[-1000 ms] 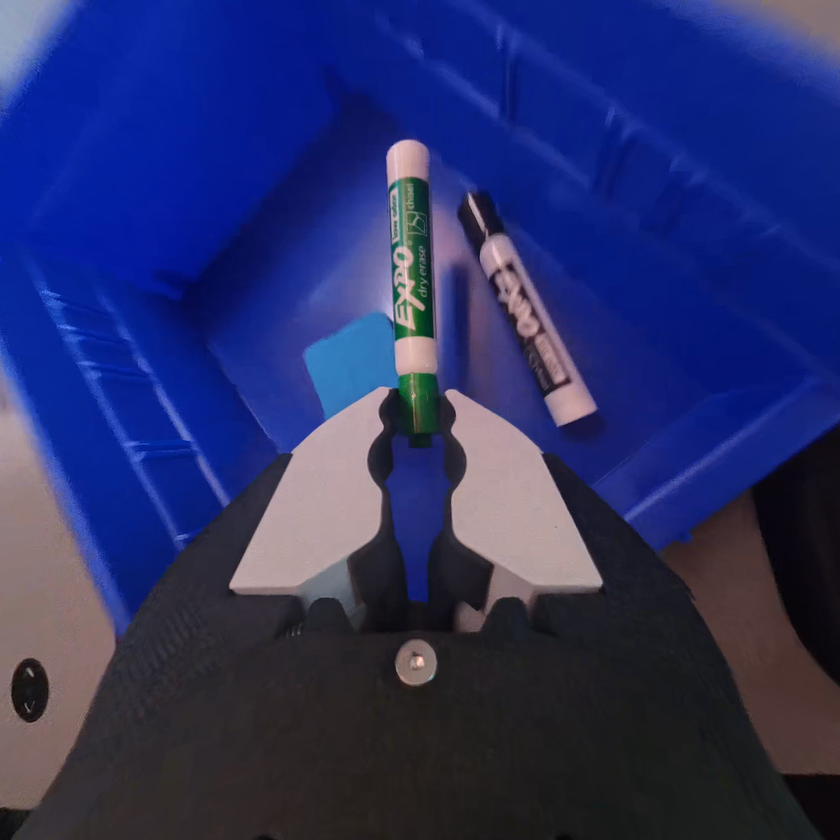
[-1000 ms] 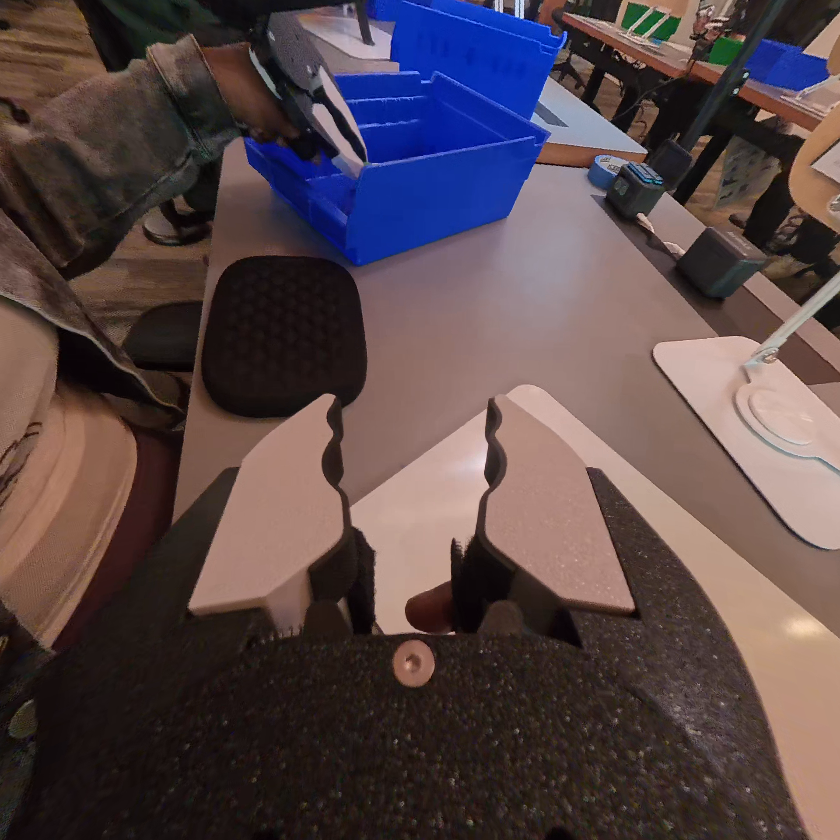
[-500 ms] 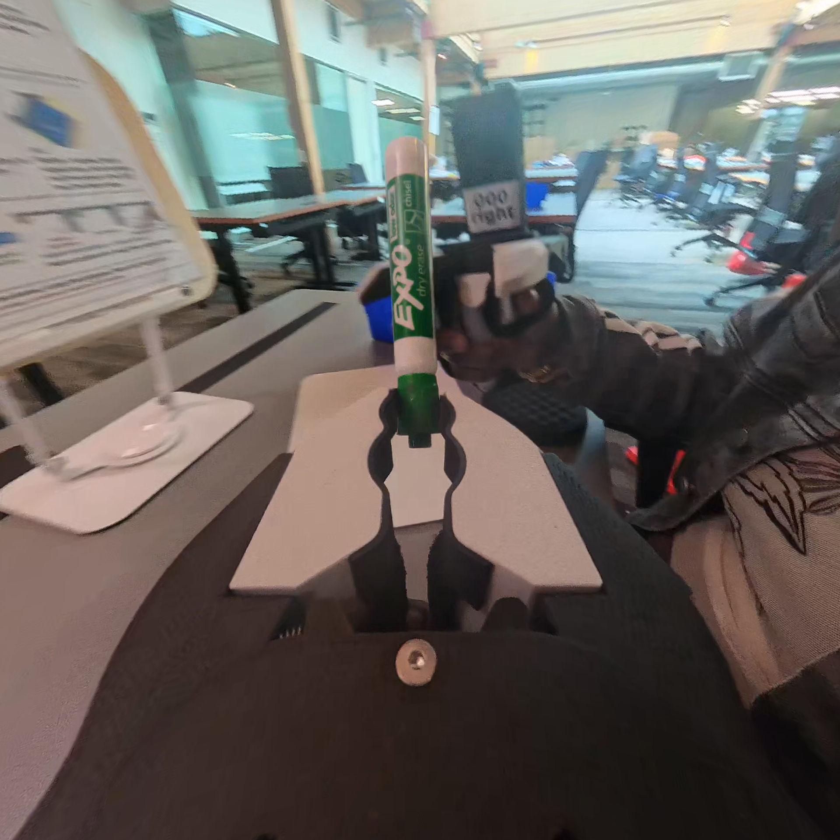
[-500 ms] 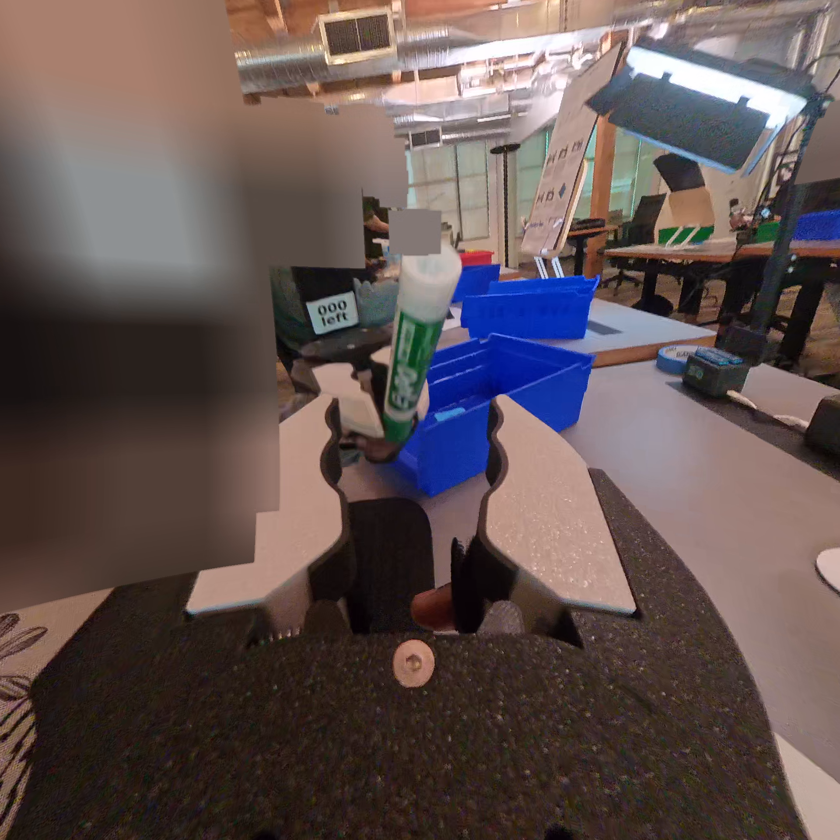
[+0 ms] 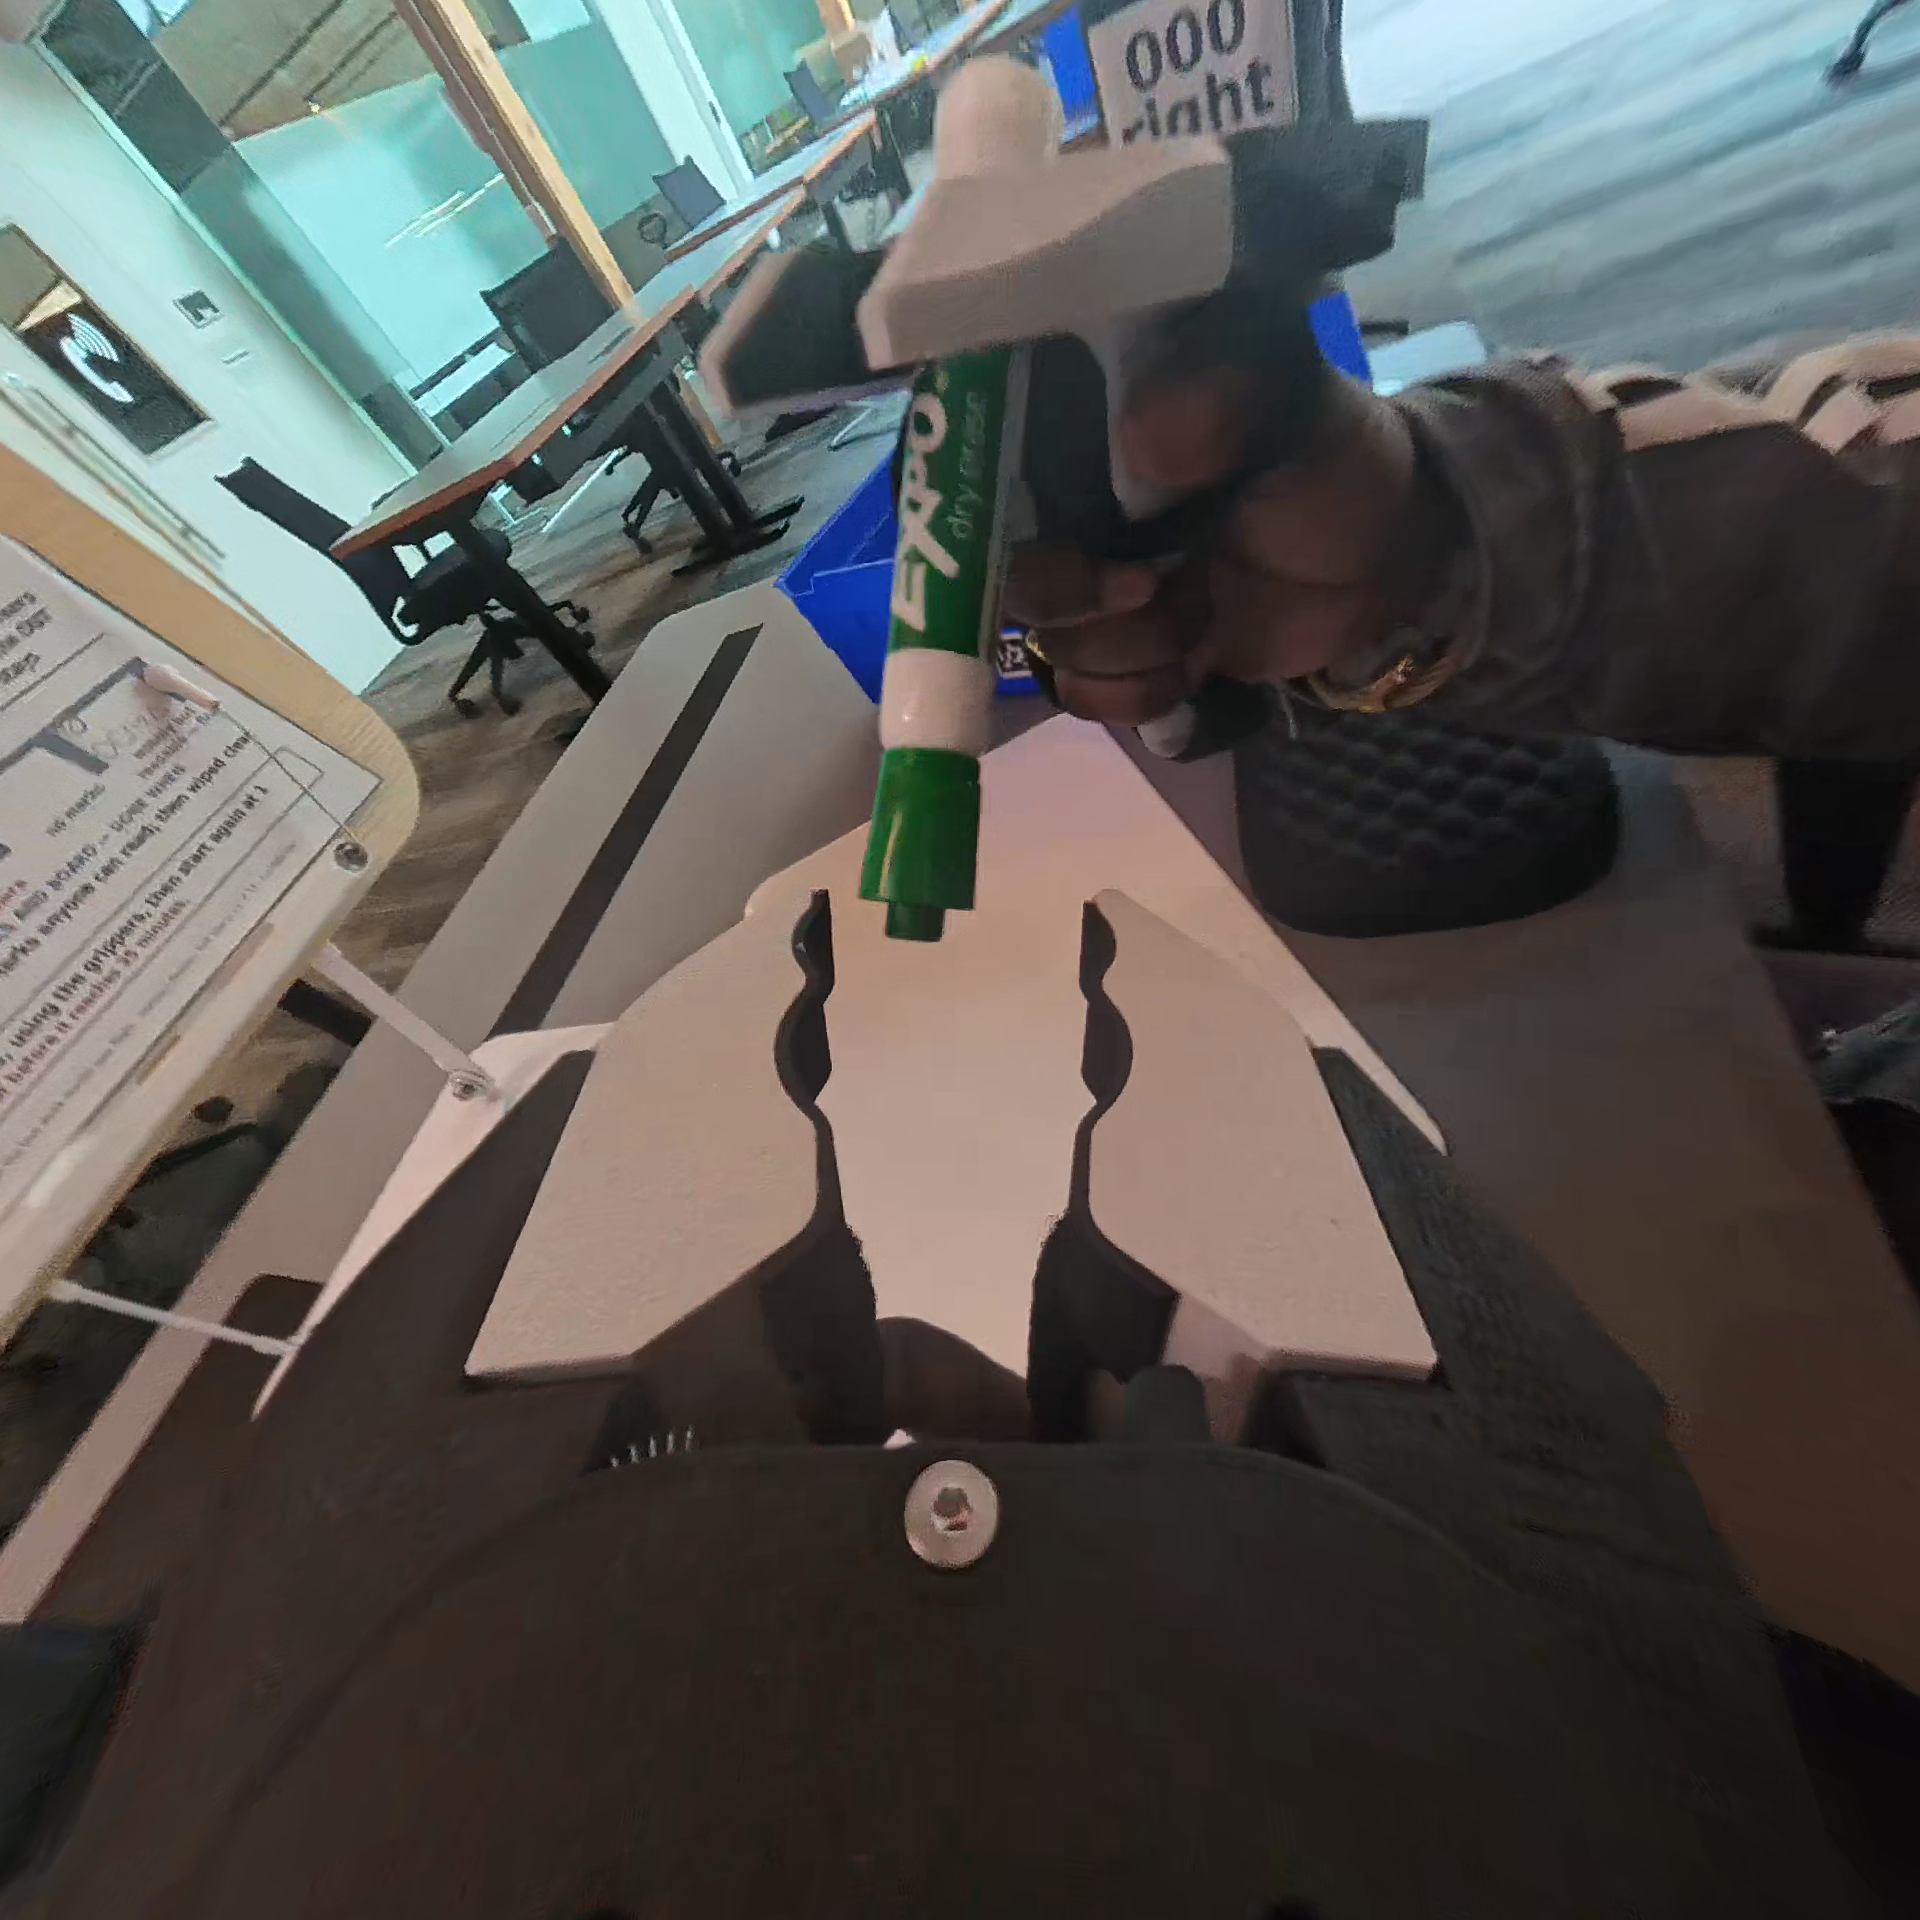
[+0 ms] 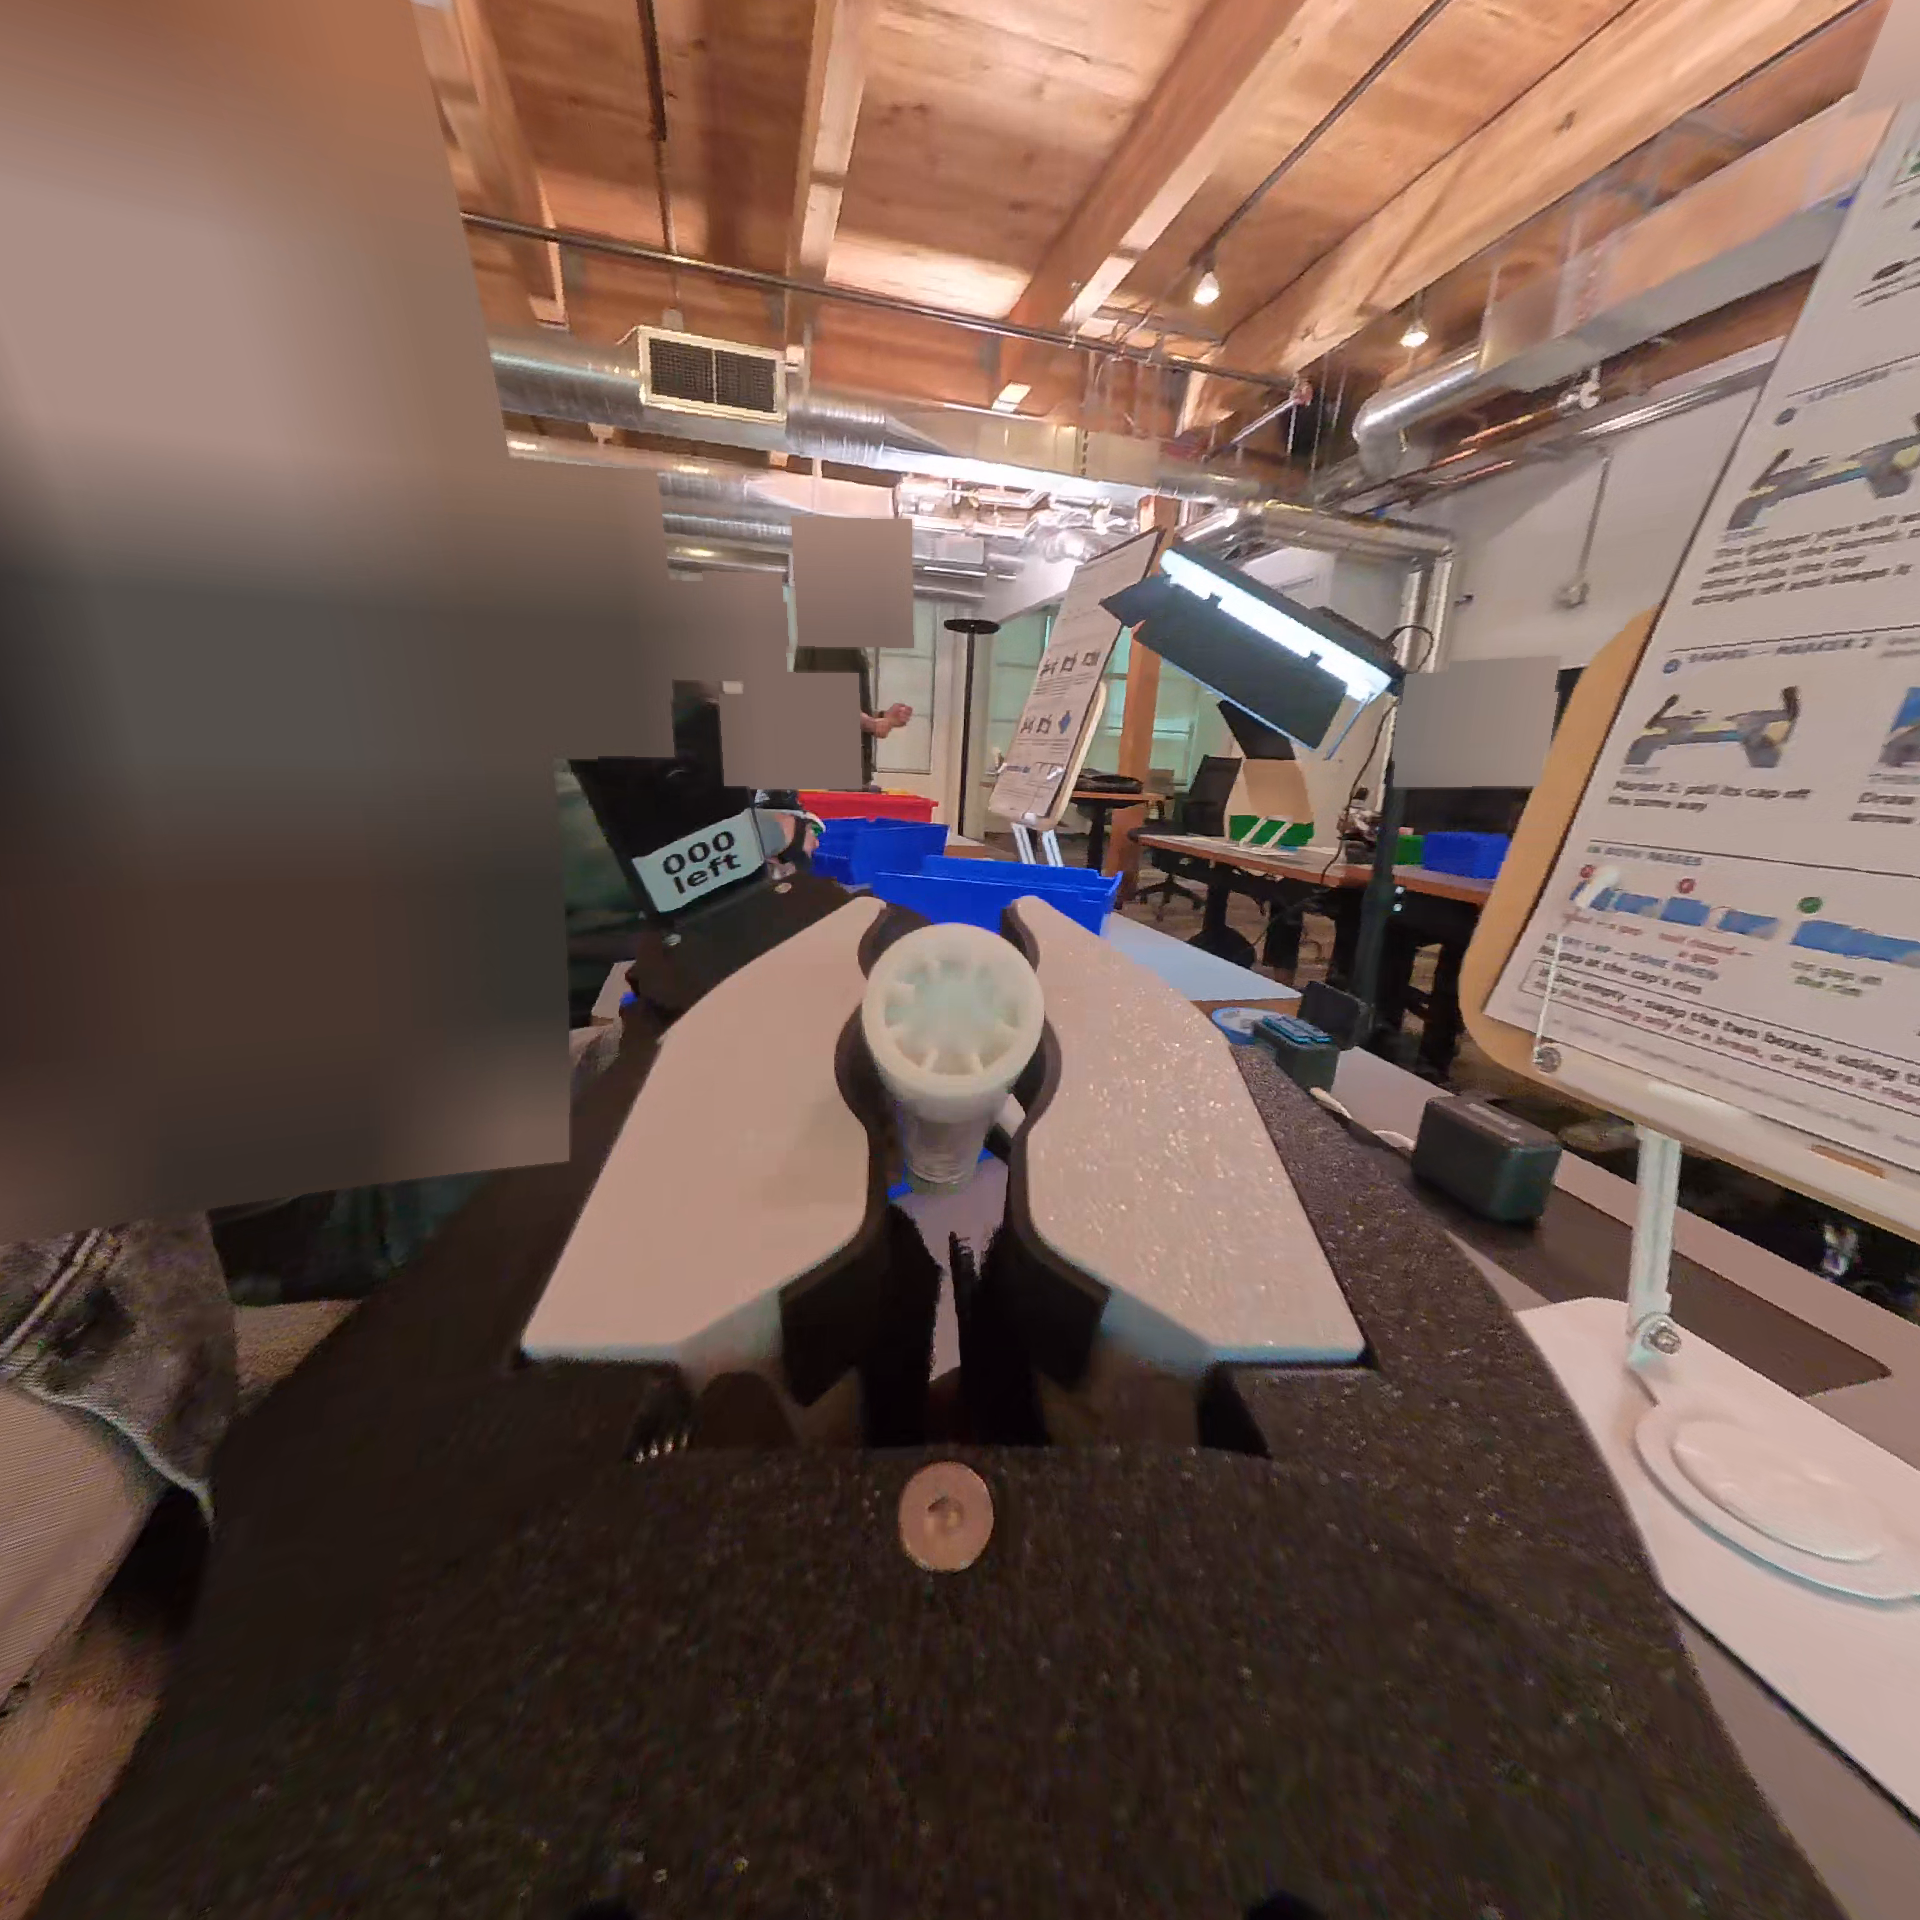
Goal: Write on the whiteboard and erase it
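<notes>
The right tool (image 6: 948, 1023) is clenched on the green marker (image 5: 940, 582) near its white butt end, probably so the capped end stays free for the other tool to pull; the left tool (image 5: 951, 977) is released, jaws spread, empty, the green cap (image 5: 920, 847) just ahead of its tips; the marker's long axis runs nearly upright — cap down toward the whiteboard (image 5: 1049, 790) on the tabletop (image 5: 1558, 1195).

Glossy plastic marker (image 5: 940, 582); matt, grainy gripper fingers (image 6: 1132, 1143); smooth matt worktop (image 5: 1621, 1195); rough wooden ceiling (image 6: 935, 156).
</notes>
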Available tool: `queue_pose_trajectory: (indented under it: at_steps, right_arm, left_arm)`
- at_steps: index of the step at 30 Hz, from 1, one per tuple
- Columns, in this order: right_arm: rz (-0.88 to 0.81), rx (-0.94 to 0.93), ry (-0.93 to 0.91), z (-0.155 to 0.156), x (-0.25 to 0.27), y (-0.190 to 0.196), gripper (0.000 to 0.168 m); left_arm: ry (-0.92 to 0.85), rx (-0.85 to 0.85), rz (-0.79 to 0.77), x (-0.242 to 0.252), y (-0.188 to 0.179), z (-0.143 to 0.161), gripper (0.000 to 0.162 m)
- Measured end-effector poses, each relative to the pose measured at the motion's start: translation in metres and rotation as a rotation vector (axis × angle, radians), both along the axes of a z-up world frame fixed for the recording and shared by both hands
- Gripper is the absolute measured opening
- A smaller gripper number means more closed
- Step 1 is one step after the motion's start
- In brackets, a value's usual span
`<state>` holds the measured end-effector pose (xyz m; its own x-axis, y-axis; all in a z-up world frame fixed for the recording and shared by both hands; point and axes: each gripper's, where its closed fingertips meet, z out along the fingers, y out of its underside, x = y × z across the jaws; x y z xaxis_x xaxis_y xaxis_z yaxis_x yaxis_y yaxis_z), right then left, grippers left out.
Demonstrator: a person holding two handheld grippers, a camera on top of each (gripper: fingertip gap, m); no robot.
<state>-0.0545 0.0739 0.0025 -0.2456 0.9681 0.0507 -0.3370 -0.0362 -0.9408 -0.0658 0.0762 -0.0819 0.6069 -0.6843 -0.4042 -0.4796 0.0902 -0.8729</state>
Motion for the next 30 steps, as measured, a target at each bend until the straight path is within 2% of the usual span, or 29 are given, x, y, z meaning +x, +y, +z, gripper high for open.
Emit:
queue_pose_trajectory:
  at_steps: [4, 8, 10, 15, 20, 27, 30]
  right_arm:
    - [-0.027, -0.010, 0.006, -0.005, 0.008, 0.011, 0.020]
    - [-0.052, -0.016, -0.026, -0.019, 0.007, 0.021, 0.020]
    - [-0.050, -0.033, -0.033, -0.024, 0.006, 0.024, 0.020]
    - [-0.052, -0.030, -0.118, -0.046, 0.004, 0.031, 0.020]
    - [-0.019, 0.109, -0.268, -0.070, -0.003, 0.022, 0.020]
    - [-0.015, 0.132, -0.267, -0.077, -0.009, 0.015, 0.019]
    - [-0.052, 0.160, -0.294, -0.084, -0.012, 0.015, 0.020]
  left_arm:
    - [0.071, 0.025, 0.005, 0.011, 0.018, -0.006, 0.028]
    - [0.103, 0.037, 0.018, 0.014, 0.033, -0.013, 0.028]
    - [0.165, 0.063, 0.012, 0.016, 0.038, -0.020, 0.018]
    - [0.186, -0.010, -0.007, 0.014, 0.042, -0.038, 0.018]
    - [0.238, -0.049, -0.040, 0.012, 0.038, -0.050, 0.018]
    - [0.222, -0.017, -0.051, 0.017, 0.039, -0.054, 0.020]
    - [0.232, -0.050, -0.042, 0.016, 0.039, -0.060, 0.014]
